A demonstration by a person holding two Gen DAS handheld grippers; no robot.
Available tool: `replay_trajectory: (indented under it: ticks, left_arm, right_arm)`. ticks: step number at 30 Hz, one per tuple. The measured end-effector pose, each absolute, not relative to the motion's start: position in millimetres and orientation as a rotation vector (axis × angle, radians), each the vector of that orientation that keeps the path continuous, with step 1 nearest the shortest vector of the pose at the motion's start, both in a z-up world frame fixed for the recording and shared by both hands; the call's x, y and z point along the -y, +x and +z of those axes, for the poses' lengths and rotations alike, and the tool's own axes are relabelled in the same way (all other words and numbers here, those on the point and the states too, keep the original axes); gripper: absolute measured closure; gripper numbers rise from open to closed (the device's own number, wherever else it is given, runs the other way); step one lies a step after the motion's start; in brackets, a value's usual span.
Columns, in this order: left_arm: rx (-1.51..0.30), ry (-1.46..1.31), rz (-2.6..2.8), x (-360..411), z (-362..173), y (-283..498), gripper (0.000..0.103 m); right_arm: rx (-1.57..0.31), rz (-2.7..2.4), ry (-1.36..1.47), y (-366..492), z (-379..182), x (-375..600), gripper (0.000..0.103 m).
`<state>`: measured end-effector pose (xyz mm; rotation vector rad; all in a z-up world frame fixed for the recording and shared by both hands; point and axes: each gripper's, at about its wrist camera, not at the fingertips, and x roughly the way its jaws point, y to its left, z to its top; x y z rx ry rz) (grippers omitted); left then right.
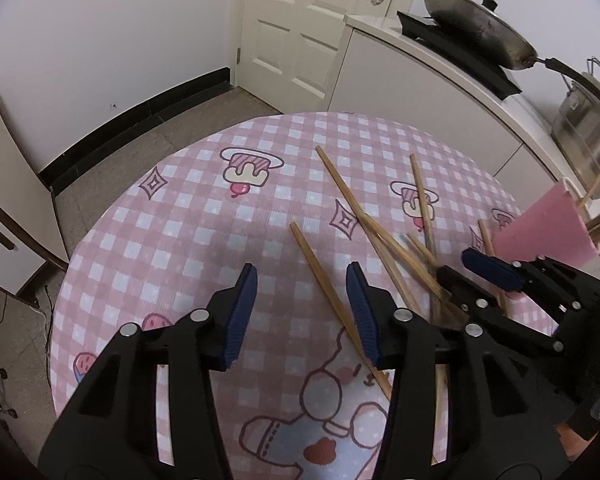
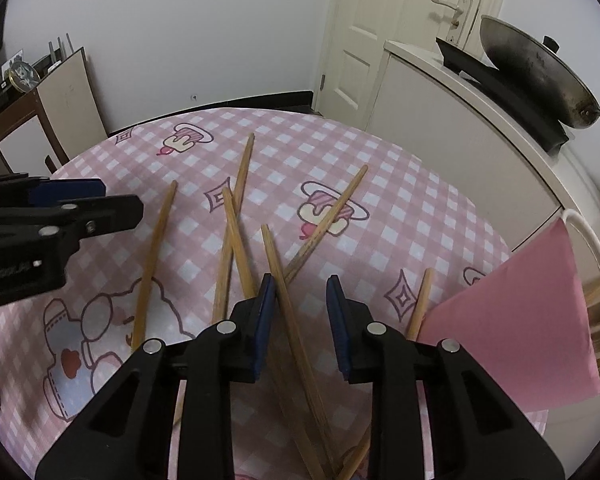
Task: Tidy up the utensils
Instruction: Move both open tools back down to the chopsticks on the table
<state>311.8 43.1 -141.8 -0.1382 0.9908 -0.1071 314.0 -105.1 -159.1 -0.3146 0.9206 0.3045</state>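
1. Bamboo chopsticks lie scattered and crossed on a worktop under a pink checked cloth, waiting to be gathered.
2. The left claw hangs partly open above the cloth, one loose chopstick running between its blue pads without being pinched, apparently lined up for a pick.
3. The right claw is narrower but also open; a chopstick lies along its left pad, not gripped.
4. A pink holder at the worktop's right edge already carries several sticks, the likely destination.
5. Both claws tilt steeply downward, suiting a pickup from the flat surface.
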Motion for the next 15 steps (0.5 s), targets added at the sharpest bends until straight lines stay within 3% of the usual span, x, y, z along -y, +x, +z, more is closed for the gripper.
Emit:
replay_trajectory:
  ticks: [8, 15]
  left_arm:
    - [-1.031, -0.114, -0.085, -34, -152, 327, 0.066]
    - [-1.059, -0.072, -0.034, -28, -161, 341, 0.071]
  right_arm:
    - [-0.960, 0.307, -0.313, 317, -166, 110, 0.083]
    - [-0.967, 0.315, -0.304, 322, -169, 114, 0.092]
